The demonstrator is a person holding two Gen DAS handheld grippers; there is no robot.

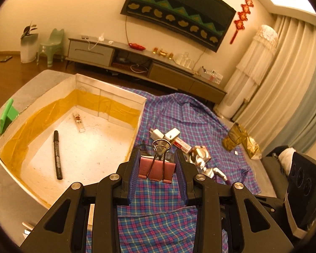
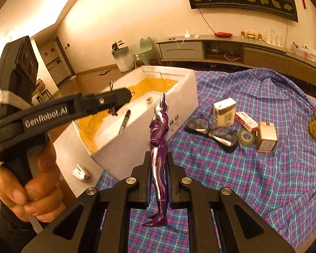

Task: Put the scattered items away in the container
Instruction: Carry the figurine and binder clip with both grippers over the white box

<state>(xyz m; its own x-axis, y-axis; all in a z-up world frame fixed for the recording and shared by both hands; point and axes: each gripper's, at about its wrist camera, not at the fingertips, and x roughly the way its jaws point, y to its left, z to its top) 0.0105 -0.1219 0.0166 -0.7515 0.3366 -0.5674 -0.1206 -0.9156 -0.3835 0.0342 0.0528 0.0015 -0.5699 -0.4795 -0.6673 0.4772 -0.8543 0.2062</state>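
My left gripper (image 1: 157, 164) is shut on a pink binder clip (image 1: 157, 169), held above the plaid cloth just right of the white box (image 1: 107, 93). The box has yellow tape inside and holds a black marker (image 1: 57, 155) and a small clear tube (image 1: 79, 122). My right gripper (image 2: 159, 164) is shut on a purple and silver toy figure (image 2: 159, 139), held upright near the white box (image 2: 185, 97). The left gripper (image 2: 107, 101) shows in the right wrist view, over the box. On the cloth lie glasses (image 2: 212, 131), a tape roll (image 2: 246, 137) and small boxes (image 2: 224, 111).
A plaid cloth (image 2: 263, 179) covers the surface. A gold foil bag (image 1: 236, 137) sits at the cloth's right side. A green object (image 1: 6, 116) stands left of the box. A TV cabinet (image 1: 147, 63) runs along the far wall. A white object (image 2: 80, 171) lies by the box.
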